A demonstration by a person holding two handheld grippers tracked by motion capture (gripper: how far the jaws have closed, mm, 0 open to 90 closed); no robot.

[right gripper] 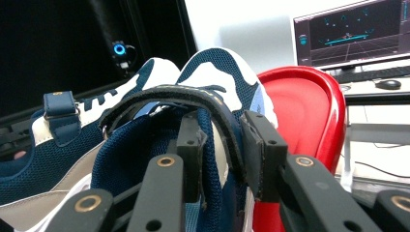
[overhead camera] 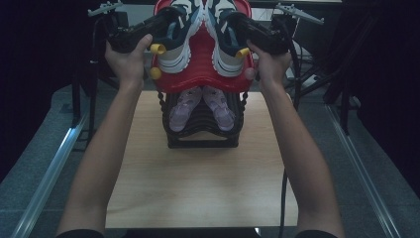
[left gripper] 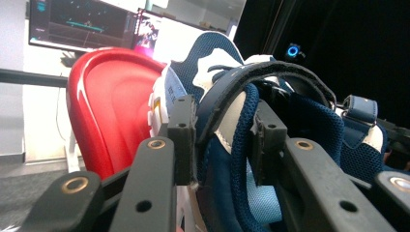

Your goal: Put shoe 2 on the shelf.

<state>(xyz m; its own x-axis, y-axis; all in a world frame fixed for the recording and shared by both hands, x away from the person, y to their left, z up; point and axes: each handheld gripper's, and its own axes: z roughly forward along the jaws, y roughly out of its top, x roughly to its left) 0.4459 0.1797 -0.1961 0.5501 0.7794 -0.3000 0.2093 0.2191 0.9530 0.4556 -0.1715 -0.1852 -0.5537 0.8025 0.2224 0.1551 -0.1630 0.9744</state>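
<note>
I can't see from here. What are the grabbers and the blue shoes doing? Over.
Left gripper and right gripper: each shut on a blue shoe's collar. Blue shoes sit on the red tray. Purple shoes on the black rack below.

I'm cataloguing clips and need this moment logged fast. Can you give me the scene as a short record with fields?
Setting: wooden table, black shoe rack at its far end
Top tier: red tray bearing a pair of navy-and-white sneakers
Lower tier: pair of lilac shoes
Left tongs: shut on the left sneaker, on its collar wall
Right tongs: shut on the right sneaker, on its collar wall
Background: monitor behind the rack
</note>
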